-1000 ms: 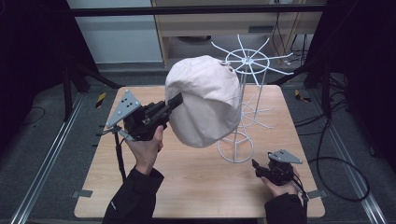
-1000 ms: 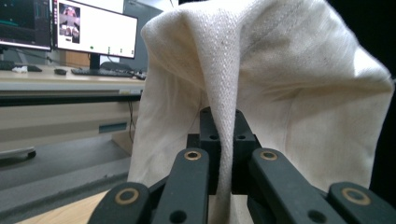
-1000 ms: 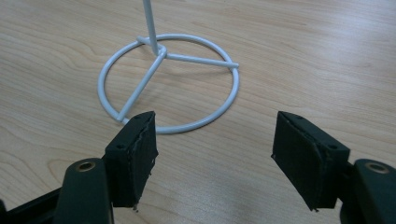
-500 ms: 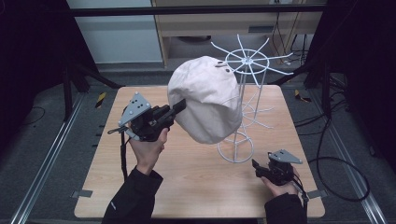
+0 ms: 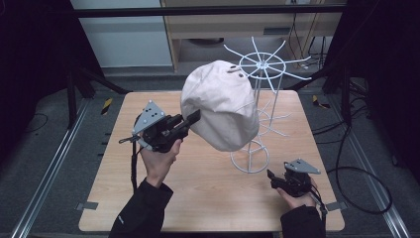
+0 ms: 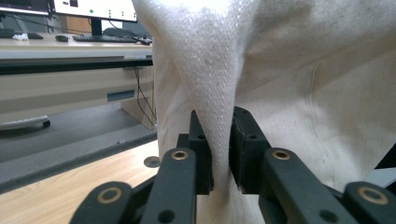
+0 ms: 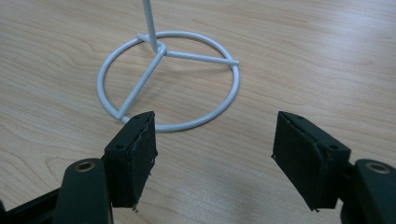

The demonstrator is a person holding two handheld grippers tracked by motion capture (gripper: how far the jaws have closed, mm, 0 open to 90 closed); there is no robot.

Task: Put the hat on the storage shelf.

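A wooden table [image 5: 198, 198] is set among dark rails and cables. At its near right edge, the right gripper [image 5: 275, 179] is held low with jaws spread wide and empty, near the ring base of a white wire stand [image 5: 250, 161]. Farther left, the left gripper [image 5: 190, 120] is clamped on a fold of a cream cap [image 5: 223, 106], which is held raised beside the stand's spoked top.

Cream woven cap [image 5: 221, 109], white wire rack [image 5: 258, 99], light wood-grain table [image 5: 198, 198], black grippers with brass rivets, left [image 6: 219, 154], right [image 7: 212, 158], grey top plates, black sleeves.
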